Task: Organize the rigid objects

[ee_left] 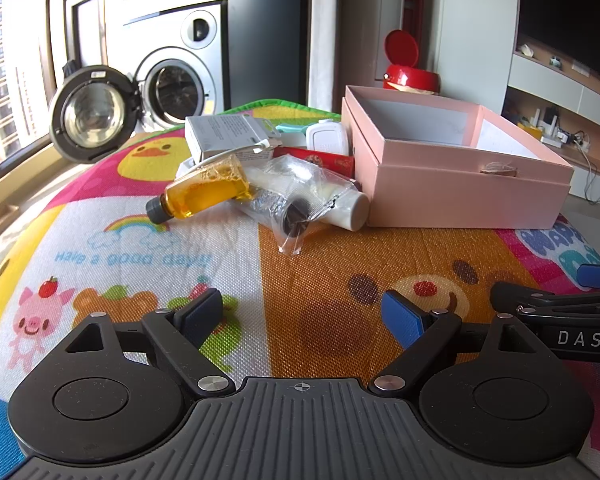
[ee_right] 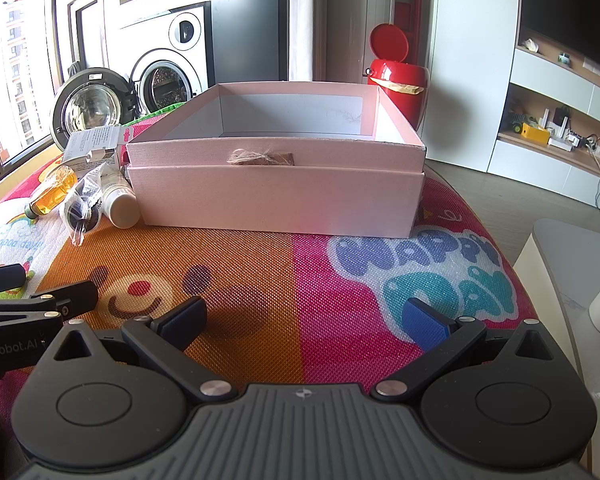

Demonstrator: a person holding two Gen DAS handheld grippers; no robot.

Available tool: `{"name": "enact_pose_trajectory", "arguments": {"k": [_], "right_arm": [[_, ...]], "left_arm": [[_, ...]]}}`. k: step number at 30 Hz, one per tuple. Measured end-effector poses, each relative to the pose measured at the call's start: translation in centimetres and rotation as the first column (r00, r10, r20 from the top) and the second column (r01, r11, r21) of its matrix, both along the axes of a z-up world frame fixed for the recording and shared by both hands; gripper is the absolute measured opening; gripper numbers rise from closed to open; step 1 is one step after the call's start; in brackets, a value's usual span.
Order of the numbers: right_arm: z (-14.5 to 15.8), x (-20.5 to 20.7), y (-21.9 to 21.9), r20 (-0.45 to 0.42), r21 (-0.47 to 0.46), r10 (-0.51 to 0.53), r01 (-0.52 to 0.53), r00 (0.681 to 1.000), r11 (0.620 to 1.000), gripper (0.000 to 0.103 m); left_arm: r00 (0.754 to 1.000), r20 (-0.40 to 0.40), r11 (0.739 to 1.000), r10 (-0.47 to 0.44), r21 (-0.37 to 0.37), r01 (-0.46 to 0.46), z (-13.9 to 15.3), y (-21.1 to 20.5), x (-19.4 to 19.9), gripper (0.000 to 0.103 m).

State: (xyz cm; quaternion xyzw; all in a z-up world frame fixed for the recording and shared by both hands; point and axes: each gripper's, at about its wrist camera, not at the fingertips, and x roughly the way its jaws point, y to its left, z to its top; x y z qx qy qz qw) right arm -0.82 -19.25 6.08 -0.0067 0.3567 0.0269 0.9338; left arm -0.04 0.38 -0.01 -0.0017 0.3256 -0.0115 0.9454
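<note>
- Blue-padded fingers of the left gripper (ee_left: 302, 314) stand spread wide with nothing between them, low over the printed play mat (ee_left: 320, 280) that covers the tabletop.
- The right gripper (ee_right: 306, 318) is likewise spread and empty; its fingers face the front wall of the pink box (ee_right: 276, 196) squarely.
- The two tools sit side by side, each one's edge showing in the other's view.
- Ahead of the left fingers, slightly left of centre, lies the pile to be sorted: an amber bottle (ee_left: 198, 196) on its side, long axis running left-right with the grey cap toward the left, tilted a little toward the camera.
- Just beside it, a clear plastic bag (ee_left: 296, 196) holding a dark round part overlaps a white bottle (ee_left: 352, 208), whose base touches or nearly touches the box wall.
- Behind these sit a grey carton (ee_left: 220, 136) and a white case (ee_left: 327, 138).
- The box stands open and looks empty, to the right of the pile.
- Judgement: the left gripper is nearer the pile and the right nearer the box; the amber bottle's crosswise axis suits a straight-ahead pinch across its body.
</note>
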Motion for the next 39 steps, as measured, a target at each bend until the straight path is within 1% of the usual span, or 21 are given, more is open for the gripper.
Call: {"name": "enact_pose_trajectory", "arguments": {"k": [25, 30, 33, 34, 35, 37, 38, 39], "right_arm": [[0.0, -0.1, 0.0, 0.0, 0.0, 0.0, 0.0, 1.0, 1.0, 0.103], [0.0, 0.0, 0.0, 0.0, 0.0, 0.0, 0.0, 1.0, 1.0, 0.103], [0.1, -0.1, 0.2, -0.001, -0.001, 0.0, 0.0, 1.0, 1.0, 0.103], [0.1, -0.2, 0.3, -0.001, -0.004, 0.001, -0.001, 1.0, 1.0, 0.103], [0.1, -0.1, 0.3, -0.002, -0.005, 0.003, -0.003, 1.0, 1.0, 0.103], [0.0, 0.0, -0.1, -0.002, 0.005, 0.016, -0.016, 1.0, 1.0, 0.103], [0.0, 0.0, -0.2, -0.002, 0.01, 0.024, -0.024, 1.0, 1.0, 0.103], [0.1, 0.1, -0.4, -0.006, 0.013, 0.038, -0.038, 0.999, 0.999, 0.103]], "left_arm": [[1.0, 0.001, 1.0, -0.001, 0.017, 0.001, 0.1, -0.5, -0.1, 0.091], [1.0, 0.004, 1.0, -0.006, 0.005, 0.006, 0.2, -0.3, -0.1, 0.09], [0.998, 0.017, 0.998, -0.058, -0.008, 0.059, 0.7, 0.4, -0.4, 0.088], [0.996, 0.04, 0.997, -0.082, -0.006, 0.083, 1.1, 0.9, -0.6, 0.087], [0.991, 0.08, 0.994, -0.108, 0.004, 0.108, 1.7, 1.5, -0.8, 0.087], [0.977, 0.147, 0.987, -0.156, 0.059, 0.149, 3.2, 3.2, -0.4, 0.087], [0.969, 0.161, 0.981, -0.189, 0.085, 0.177, 4.0, 4.3, 0.3, 0.087], [0.964, 0.157, 0.975, -0.214, 0.097, 0.201, 4.5, 5.3, 1.3, 0.087]]}}
